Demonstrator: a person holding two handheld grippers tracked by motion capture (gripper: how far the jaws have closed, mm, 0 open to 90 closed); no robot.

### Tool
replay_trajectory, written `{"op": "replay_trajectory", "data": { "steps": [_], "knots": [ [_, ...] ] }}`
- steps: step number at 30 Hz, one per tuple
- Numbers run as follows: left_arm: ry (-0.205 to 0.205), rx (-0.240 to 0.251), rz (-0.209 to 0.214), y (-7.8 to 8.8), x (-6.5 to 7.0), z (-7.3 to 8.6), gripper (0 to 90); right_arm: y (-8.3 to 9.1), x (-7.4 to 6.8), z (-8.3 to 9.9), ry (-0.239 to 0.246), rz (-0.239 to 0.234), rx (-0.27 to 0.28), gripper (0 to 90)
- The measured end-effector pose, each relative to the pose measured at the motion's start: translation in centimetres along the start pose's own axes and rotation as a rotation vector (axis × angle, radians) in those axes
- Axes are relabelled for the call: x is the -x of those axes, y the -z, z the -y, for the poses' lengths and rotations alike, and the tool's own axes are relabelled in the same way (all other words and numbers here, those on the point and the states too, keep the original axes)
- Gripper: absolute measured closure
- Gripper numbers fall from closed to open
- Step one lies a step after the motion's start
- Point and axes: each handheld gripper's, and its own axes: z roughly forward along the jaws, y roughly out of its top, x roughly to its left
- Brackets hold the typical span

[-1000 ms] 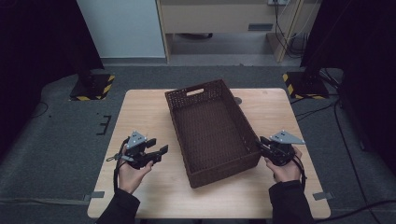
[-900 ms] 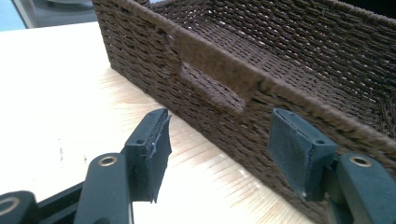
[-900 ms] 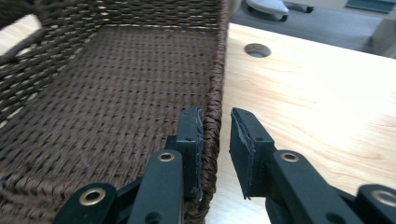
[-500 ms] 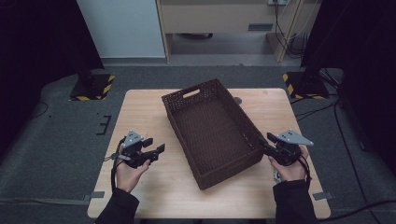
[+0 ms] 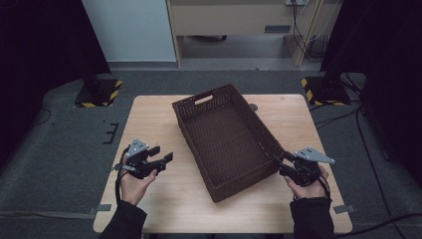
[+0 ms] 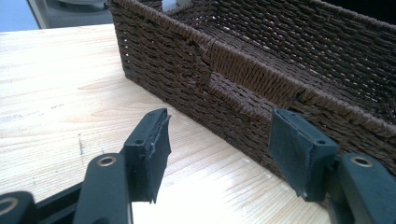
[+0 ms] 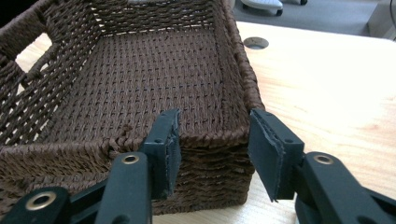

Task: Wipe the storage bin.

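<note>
So the brown wicker basket [image 5: 226, 139] sits mid-bench, skewed, its handle end pointing to about 11 o'clock and its near corner down at 6. It's empty as far as I can see.

Right claw [image 5: 281, 160] is at the basket's 4 o'clock corner. Its jaws have just been opening, and in the right gripper view they stand fairly wide on either side of that corner [image 7: 233, 135], with the rim between them but the pads not pressing on it. I'd call that a release, so the nudging or turning of the basket looks finished on that side for now.

Left claw [image 5: 166, 157] hangs over the bench [image 5: 149, 114] at about 8 o'clock from the basket, clearly apart from it. Jaws wide, nothing in them. In the left gripper view it's aimed at the basket's long side wall, where the wrapped handle [image 6: 252, 77] sits just ahead.

My read: we're between grips, the basket is set down and both hands are free. If the idea is to lift or shift it again, the left one needs to come in level and get one pad over the rim at that handle cutout, while the right re-bites the corner. The weave is thick and a bit springy, so a shallow pinch could slip off. Go deep on the rim before closing.
</note>
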Motion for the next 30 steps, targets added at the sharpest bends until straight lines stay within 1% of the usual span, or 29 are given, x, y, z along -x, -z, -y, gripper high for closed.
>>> {"op": "replay_trajectory", "data": {
  "steps": [3,6,9,10,11,14,15,18,19,22,24,26,30],
  "knots": [
    [-0.004,0.001,-0.001,0.0,0.0,-0.1,37.1,-0.2,0.3,0.0,-0.009,-0.002,0.009,51.6],
    [-0.006,-0.003,-0.003,-0.1,0.0,0.0,37.0,-0.4,0.8,0.0,-0.009,0.013,0.016,51.5],
    [-0.007,-0.009,-0.005,-0.3,0.0,0.1,37.0,-0.6,1.1,-0.1,-0.007,0.039,0.015,52.1],
    [-0.008,-0.011,-0.006,-0.3,0.0,0.1,36.9,-0.5,1.1,-0.1,-0.003,0.049,0.015,53.1],
    [-0.008,-0.011,-0.007,-0.3,-0.1,0.1,37.0,-0.4,0.9,-0.2,0.002,0.055,0.028,52.3],
    [-0.009,-0.012,-0.011,-0.4,-0.1,0.1,36.9,-0.3,0.4,-0.5,-0.020,0.033,0.056,49.7],
    [-0.009,-0.013,-0.012,-0.4,-0.1,0.1,36.8,-0.4,0.2,-0.5,-0.023,0.035,0.059,48.6],
    [-0.009,-0.012,-0.014,-0.3,-0.2,0.1,36.6,-1.1,-0.3,-0.3,-0.008,0.049,0.042,47.1],
    [-0.008,-0.013,-0.015,-0.3,-0.2,0.1,36.6,-1.2,-0.4,-0.3,0.000,0.060,0.052,47.3],
    [-0.007,-0.013,-0.022,-0.4,-0.3,0.2,36.6,-1.3,-0.2,-0.4,-0.010,0.065,0.044,47.9],
    [-0.007,-0.014,-0.024,-0.4,-0.4,0.2,36.3,-1.4,0.0,-0.4,-0.007,0.070,0.044,48.0],
    [-0.006,-0.014,-0.027,-0.4,-0.5,0.2,35.9,-1.7,0.2,-0.5,-0.004,0.085,0.049,48.1],
    [-0.003,-0.014,-0.033,-0.5,-0.6,0.2,35.5,-2.3,0.7,-0.7,0.014,0.108,0.053,47.8]
  ]
}}
